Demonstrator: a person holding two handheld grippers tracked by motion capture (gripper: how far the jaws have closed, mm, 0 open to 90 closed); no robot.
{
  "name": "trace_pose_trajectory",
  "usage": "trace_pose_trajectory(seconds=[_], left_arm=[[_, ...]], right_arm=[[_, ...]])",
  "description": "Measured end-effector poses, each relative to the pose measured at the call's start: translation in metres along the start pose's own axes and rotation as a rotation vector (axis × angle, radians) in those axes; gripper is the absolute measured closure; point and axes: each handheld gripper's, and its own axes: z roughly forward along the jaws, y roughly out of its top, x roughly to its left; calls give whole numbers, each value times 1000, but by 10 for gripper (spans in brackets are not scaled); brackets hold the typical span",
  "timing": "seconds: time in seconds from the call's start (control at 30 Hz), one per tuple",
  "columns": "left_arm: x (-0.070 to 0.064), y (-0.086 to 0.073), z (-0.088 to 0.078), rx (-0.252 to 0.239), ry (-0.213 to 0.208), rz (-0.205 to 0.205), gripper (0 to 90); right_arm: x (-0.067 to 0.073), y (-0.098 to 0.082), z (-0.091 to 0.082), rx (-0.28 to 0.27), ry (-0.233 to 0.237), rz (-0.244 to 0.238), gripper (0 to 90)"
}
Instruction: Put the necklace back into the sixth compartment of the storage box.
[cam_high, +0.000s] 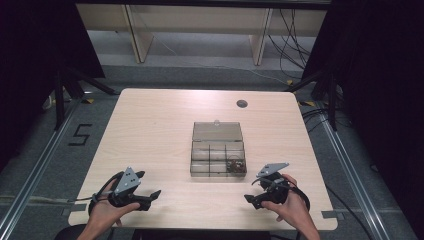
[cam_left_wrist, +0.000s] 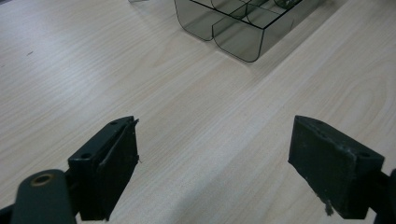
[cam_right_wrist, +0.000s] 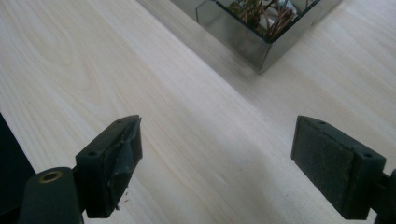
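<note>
Between both pairs of jaws, nothing but bare bench: left gripper spread wide and empty, right gripper likewise spread wide and empty, both hovering low over the near edge. Ahead of the jaws and between the two hands, a clear plastic box, lid thrown back on the far side, long axis across the bench. From the left jaws: ahead and to the right, empty rounded compartments nearest. From the right jaws: ahead and slightly right, corner compartment holding a tangle of small coppery bits nearest. Probably the right hand better placed for those contents, being on that side of the box; about equally far off otherwise.
</note>
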Motion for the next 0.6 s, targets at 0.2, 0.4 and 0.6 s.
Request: trace_pose_trajectory(seconds=[0.2, 0.4, 0.6], left_arm=[[0, 0, 0, 0, 0, 0, 151], [2, 1, -1, 13, 3, 36, 151], [2, 1, -1, 17, 7, 46, 151]], right_arm=[[1, -8, 4, -42, -1, -12, 173], [1, -14, 8, -51, -2, -14, 171], [5, -19, 9, -46, 7, 8, 171]])
